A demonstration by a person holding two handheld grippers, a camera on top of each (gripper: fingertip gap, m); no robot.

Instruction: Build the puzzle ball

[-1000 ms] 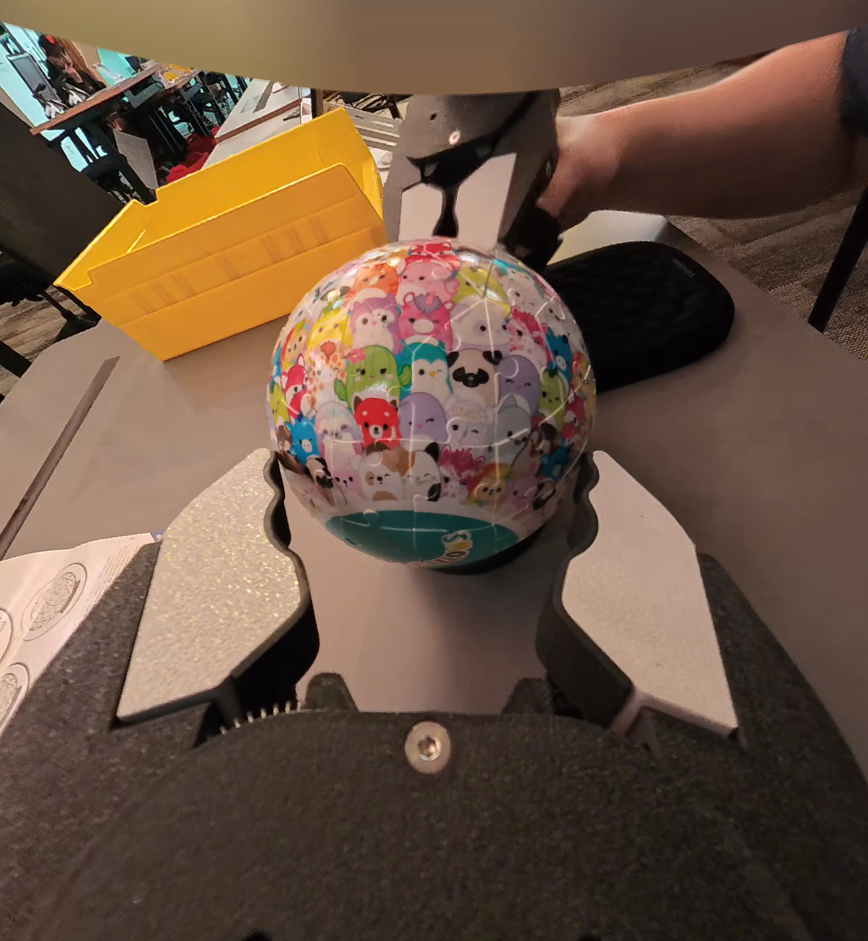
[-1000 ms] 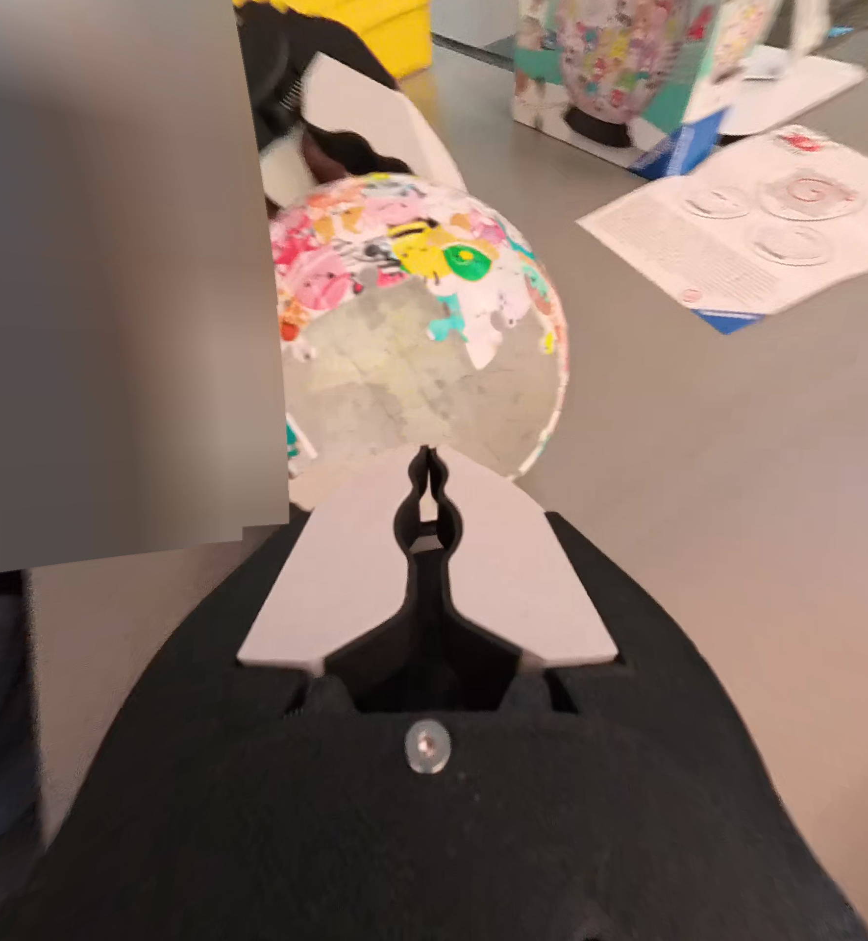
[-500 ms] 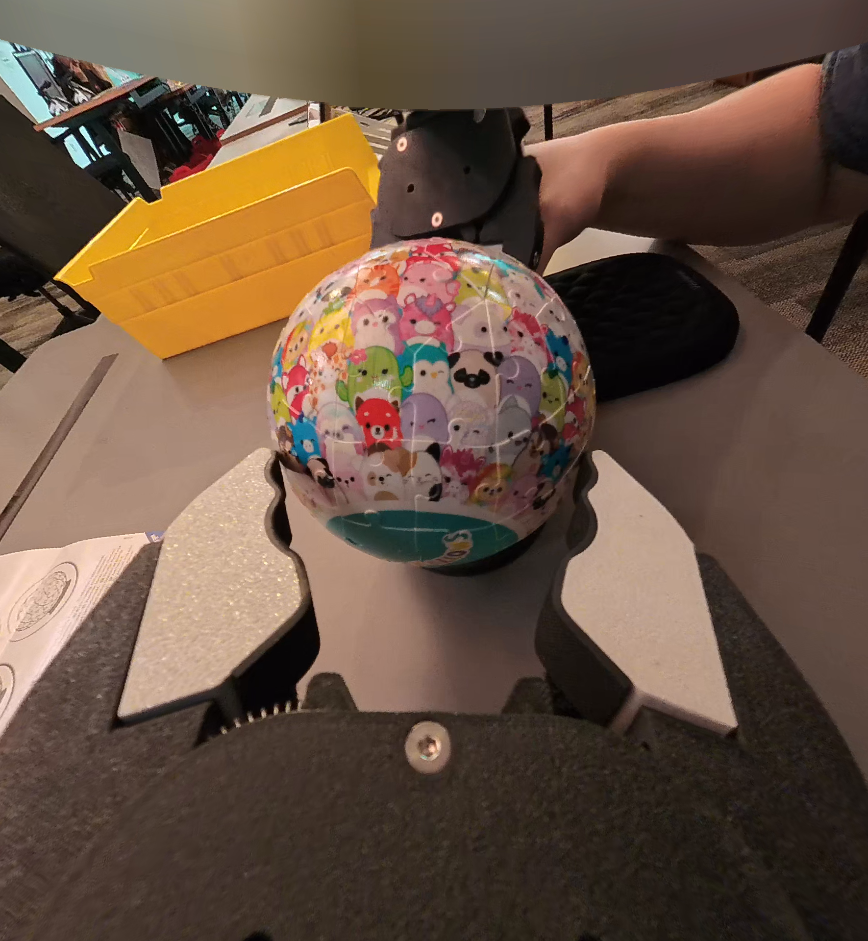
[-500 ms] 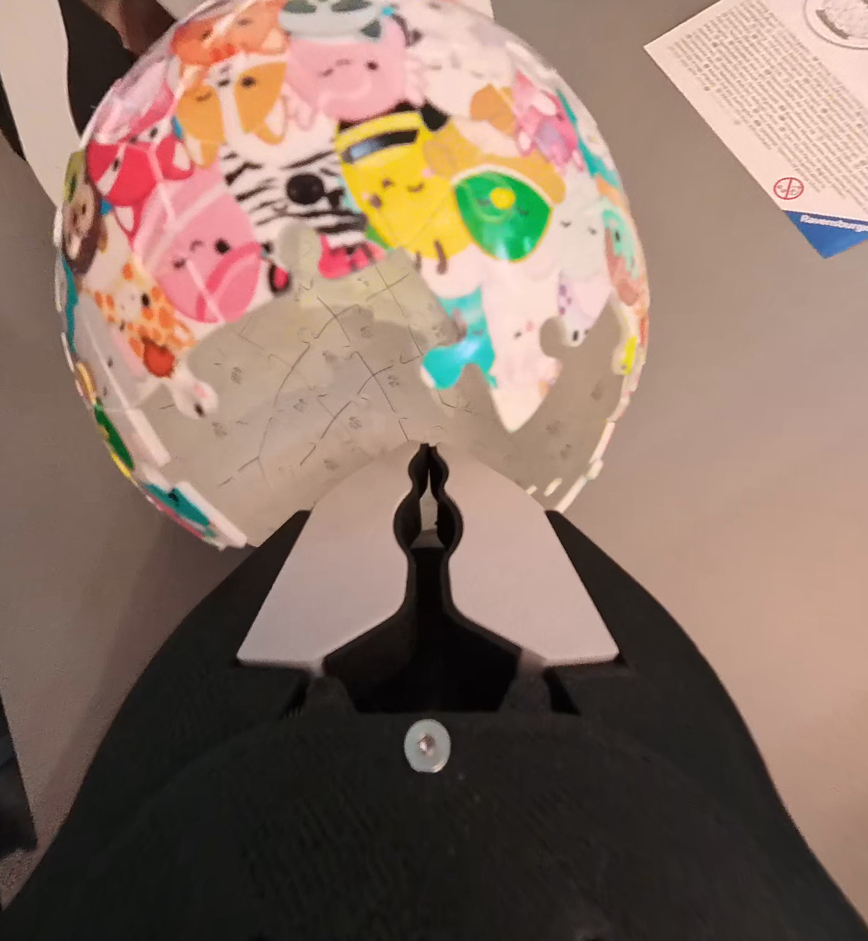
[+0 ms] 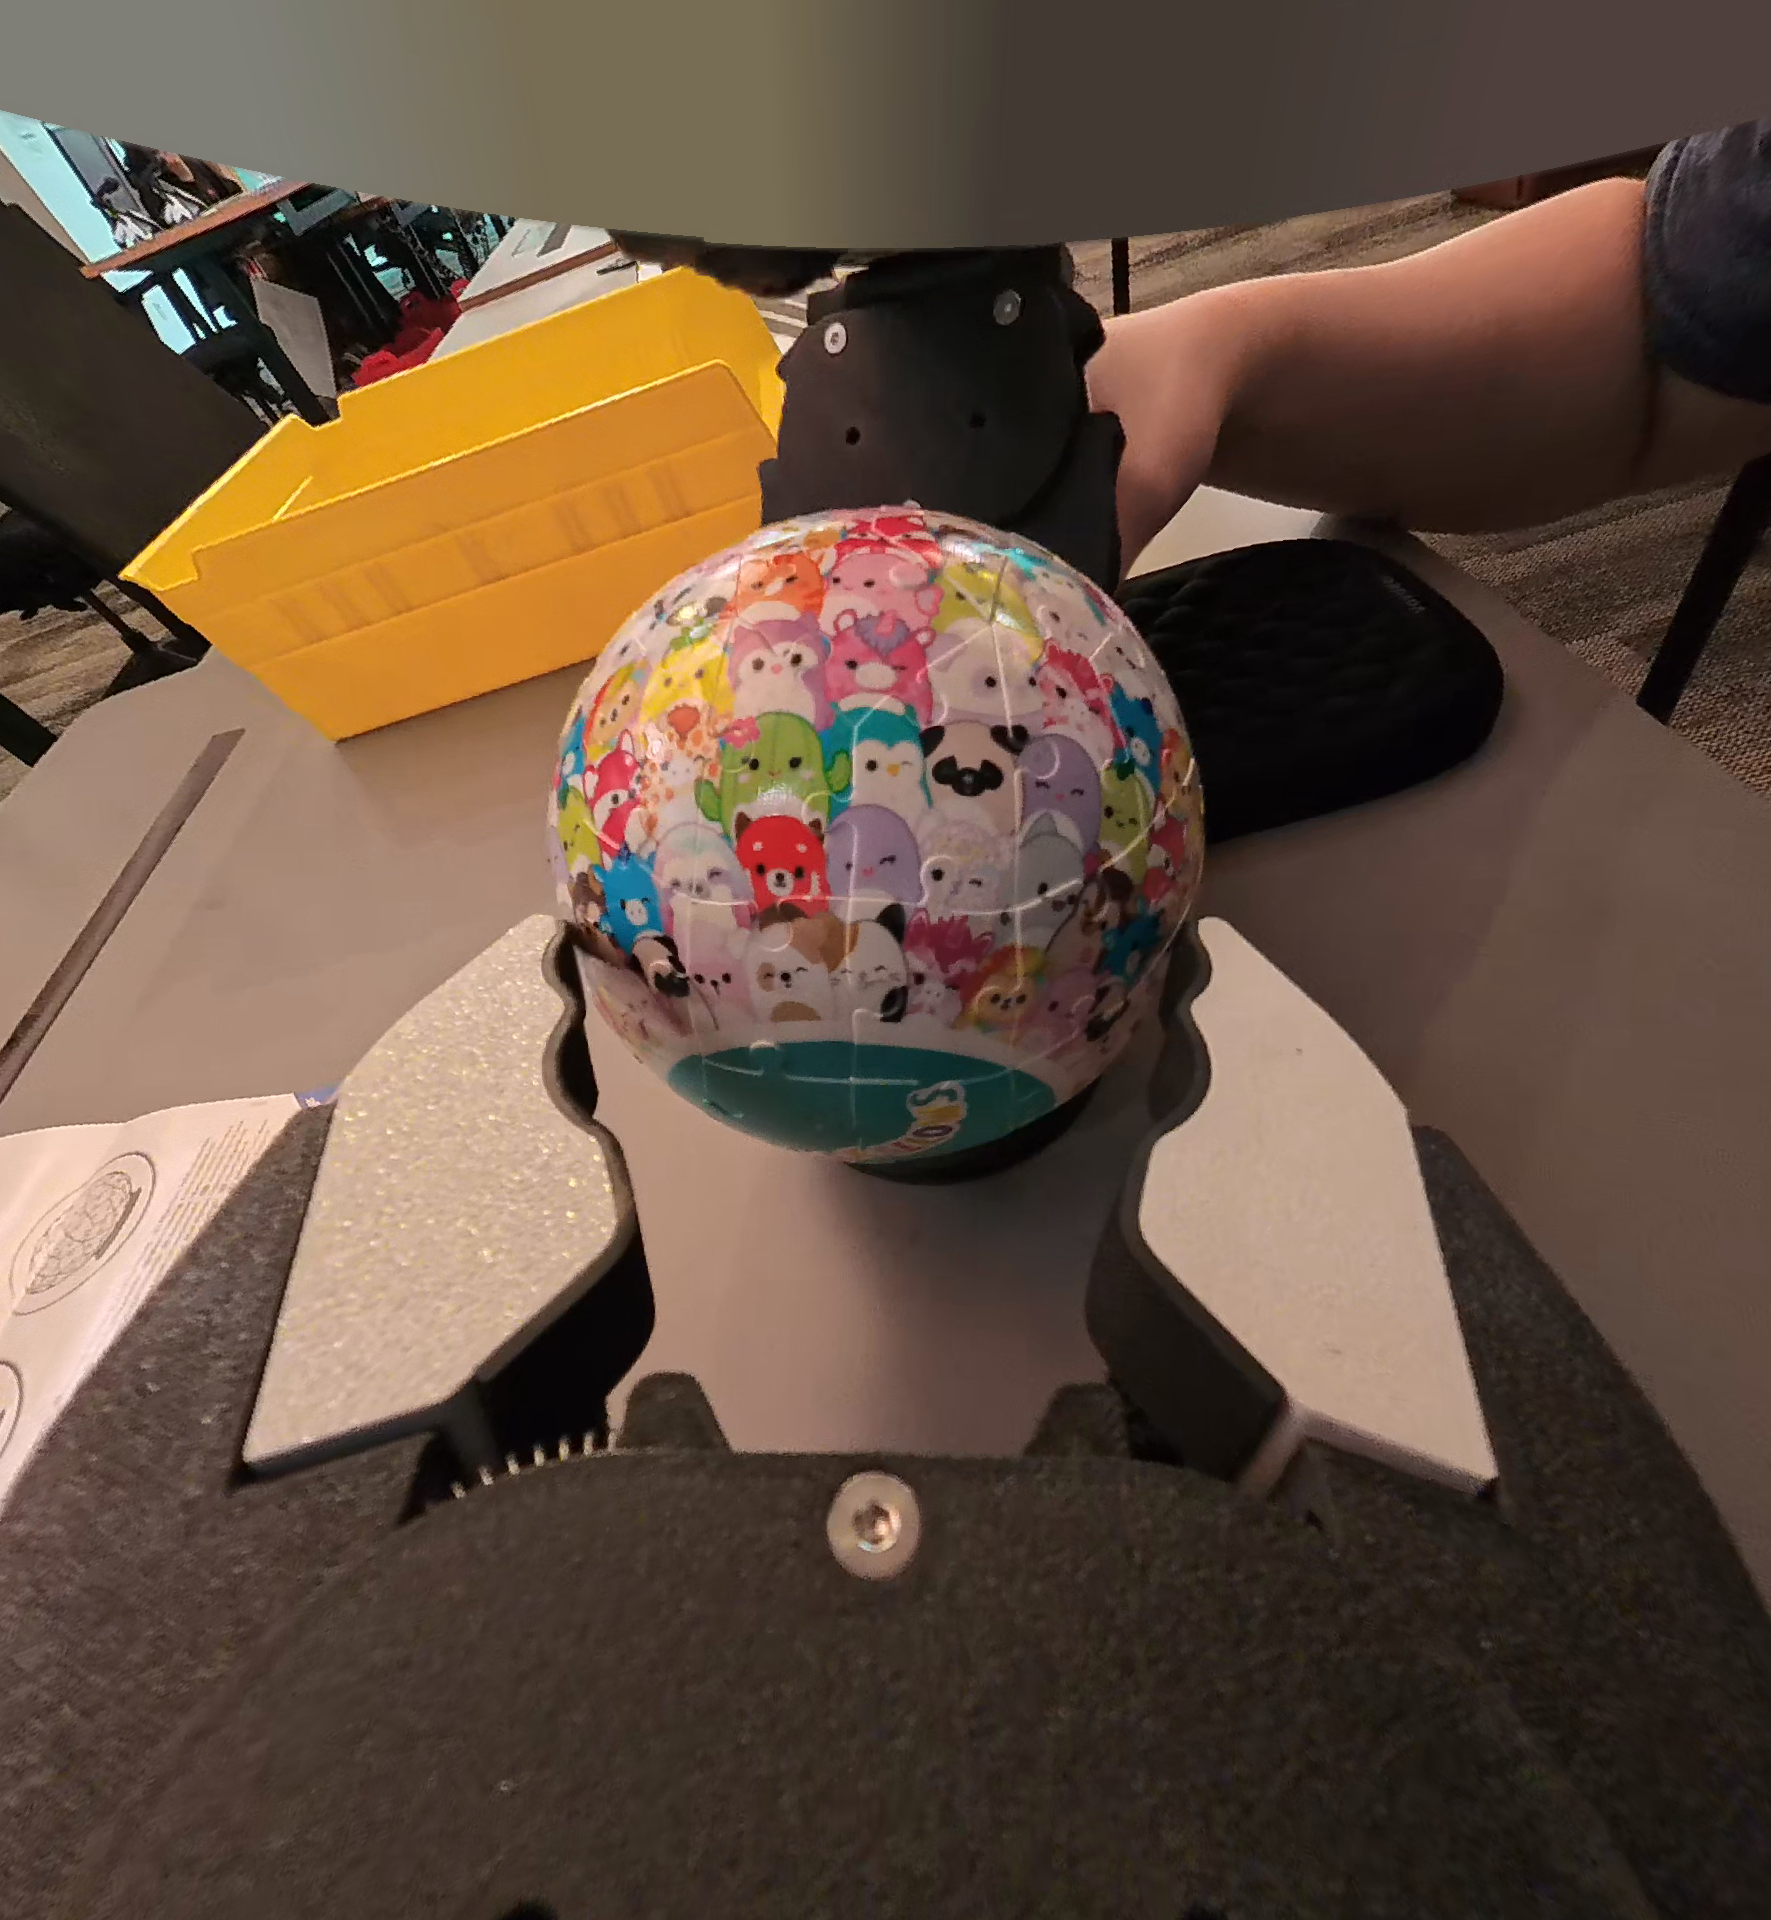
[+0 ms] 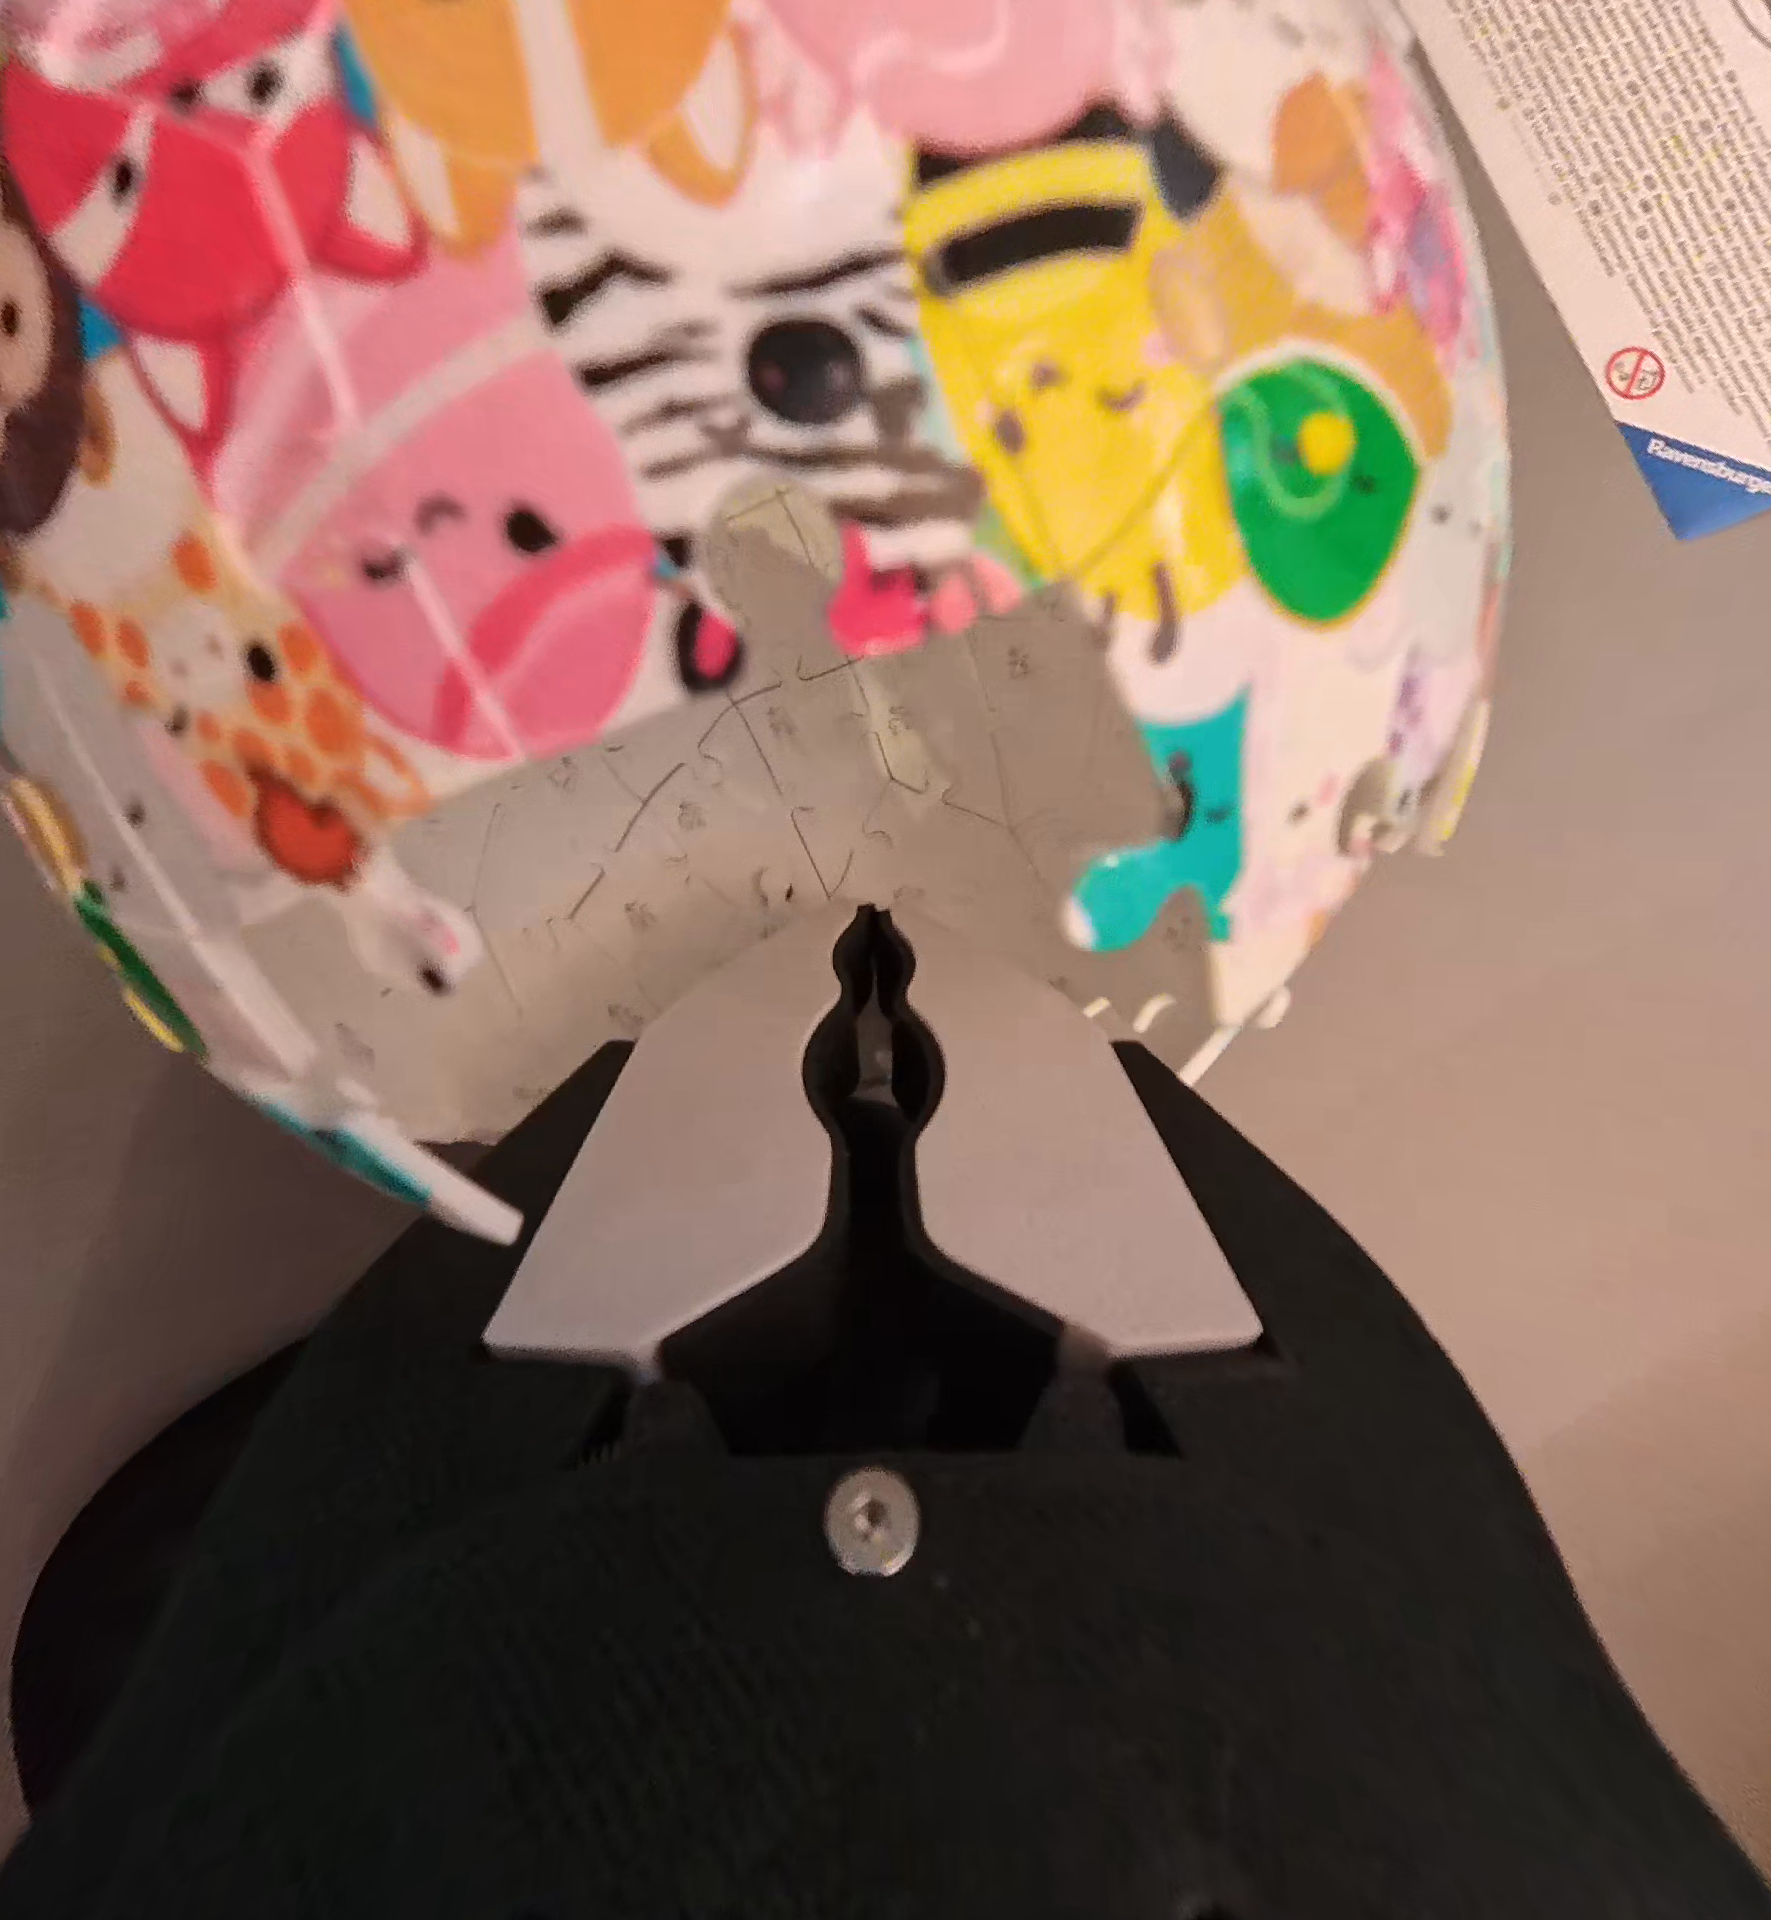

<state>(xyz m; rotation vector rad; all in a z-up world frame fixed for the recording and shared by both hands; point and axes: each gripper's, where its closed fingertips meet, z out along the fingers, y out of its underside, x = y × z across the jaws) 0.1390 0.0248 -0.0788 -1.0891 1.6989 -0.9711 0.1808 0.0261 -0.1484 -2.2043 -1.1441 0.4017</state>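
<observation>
Both left gripper (image 5: 876, 997) jaws flank puzzle ball (image 5: 876, 831) — apart; right gripper (image 6: 873, 920) jaws together at its gap's edge.

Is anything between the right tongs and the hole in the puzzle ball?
Nothing visible. The right tongs, shut, sit right at the opening of the puzzle ball, with only its grey inner surface ahead. Whether they pinch a piece is unclear.
</observation>
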